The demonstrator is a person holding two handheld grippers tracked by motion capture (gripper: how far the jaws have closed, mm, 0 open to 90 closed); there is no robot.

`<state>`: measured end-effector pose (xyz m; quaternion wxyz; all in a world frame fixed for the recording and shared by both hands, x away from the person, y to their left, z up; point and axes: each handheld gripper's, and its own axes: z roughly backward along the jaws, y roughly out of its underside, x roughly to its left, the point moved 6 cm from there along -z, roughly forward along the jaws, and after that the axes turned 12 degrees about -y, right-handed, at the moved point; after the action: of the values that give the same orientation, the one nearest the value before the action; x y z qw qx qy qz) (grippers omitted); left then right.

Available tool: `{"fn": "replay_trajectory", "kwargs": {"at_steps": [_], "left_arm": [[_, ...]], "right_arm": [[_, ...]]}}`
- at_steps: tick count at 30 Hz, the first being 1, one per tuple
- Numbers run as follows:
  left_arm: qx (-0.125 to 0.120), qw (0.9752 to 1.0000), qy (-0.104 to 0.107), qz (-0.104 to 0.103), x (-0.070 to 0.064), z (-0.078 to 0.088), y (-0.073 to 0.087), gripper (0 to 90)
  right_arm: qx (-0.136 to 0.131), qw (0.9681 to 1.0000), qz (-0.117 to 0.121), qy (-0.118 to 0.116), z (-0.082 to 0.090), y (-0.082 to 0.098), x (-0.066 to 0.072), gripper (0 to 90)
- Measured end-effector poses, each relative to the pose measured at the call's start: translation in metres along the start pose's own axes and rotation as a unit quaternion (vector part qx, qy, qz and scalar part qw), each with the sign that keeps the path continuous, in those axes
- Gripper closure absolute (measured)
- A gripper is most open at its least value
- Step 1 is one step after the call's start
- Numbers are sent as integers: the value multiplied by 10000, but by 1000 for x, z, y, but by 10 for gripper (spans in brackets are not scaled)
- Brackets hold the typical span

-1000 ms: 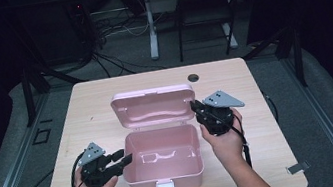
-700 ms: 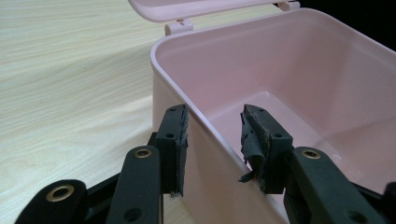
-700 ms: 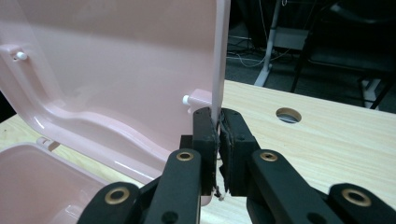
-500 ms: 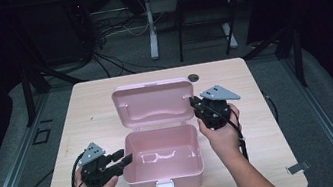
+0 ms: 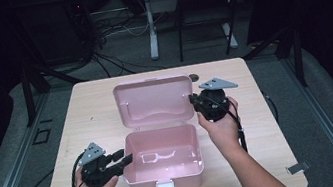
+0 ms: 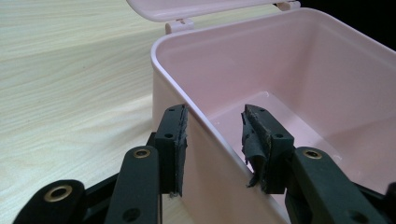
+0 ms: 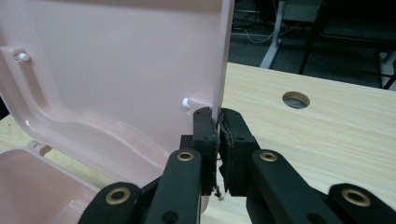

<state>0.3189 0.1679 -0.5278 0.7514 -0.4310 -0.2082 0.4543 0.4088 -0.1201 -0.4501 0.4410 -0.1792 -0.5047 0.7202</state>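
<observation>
Lid (image 7: 116, 70) pinched (right hand-held gripper (image 7: 218, 135)).

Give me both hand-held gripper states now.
Left hand-held gripper: open, jaws astride the box wall, not pressing.
Right hand-held gripper: shut on the lid edge.

Overall light: bright on the table (image 5: 86, 111), dark all around it.
Source: from above; glossy highlights sit on the box floor (image 5: 163, 152).
Shadows: soft and short, lying under the pink box (image 5: 166, 167) and the hands.
Sharpness, high view: soft and coarse in detail.
Sharpness, gripper views: near jaws fairly crisp; table grain and background blur further off.
</observation>
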Motion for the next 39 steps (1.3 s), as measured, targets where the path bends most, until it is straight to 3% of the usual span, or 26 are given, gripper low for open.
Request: {"fn": "replay_trajectory", "kwargs": {"at_steps": [11,17,26,39], "left_arm": [[-27,10000,35,34,0,-1,0,599],[-16,10000,41,52,0,-1,0,597],[-23,10000,31,53,0,-1,0,597],[-17,10000,42,54,0,-1,1,593]], "right_arm": [[214,9994,-274,-12,-12,-3,-9,864],[348,9989,-310,56,-19,-5,-13,866],[510,9968,-609,-2,-27,-5,-20,869],[625,9945,-839,-39,-35,-3,-26,869]]}}
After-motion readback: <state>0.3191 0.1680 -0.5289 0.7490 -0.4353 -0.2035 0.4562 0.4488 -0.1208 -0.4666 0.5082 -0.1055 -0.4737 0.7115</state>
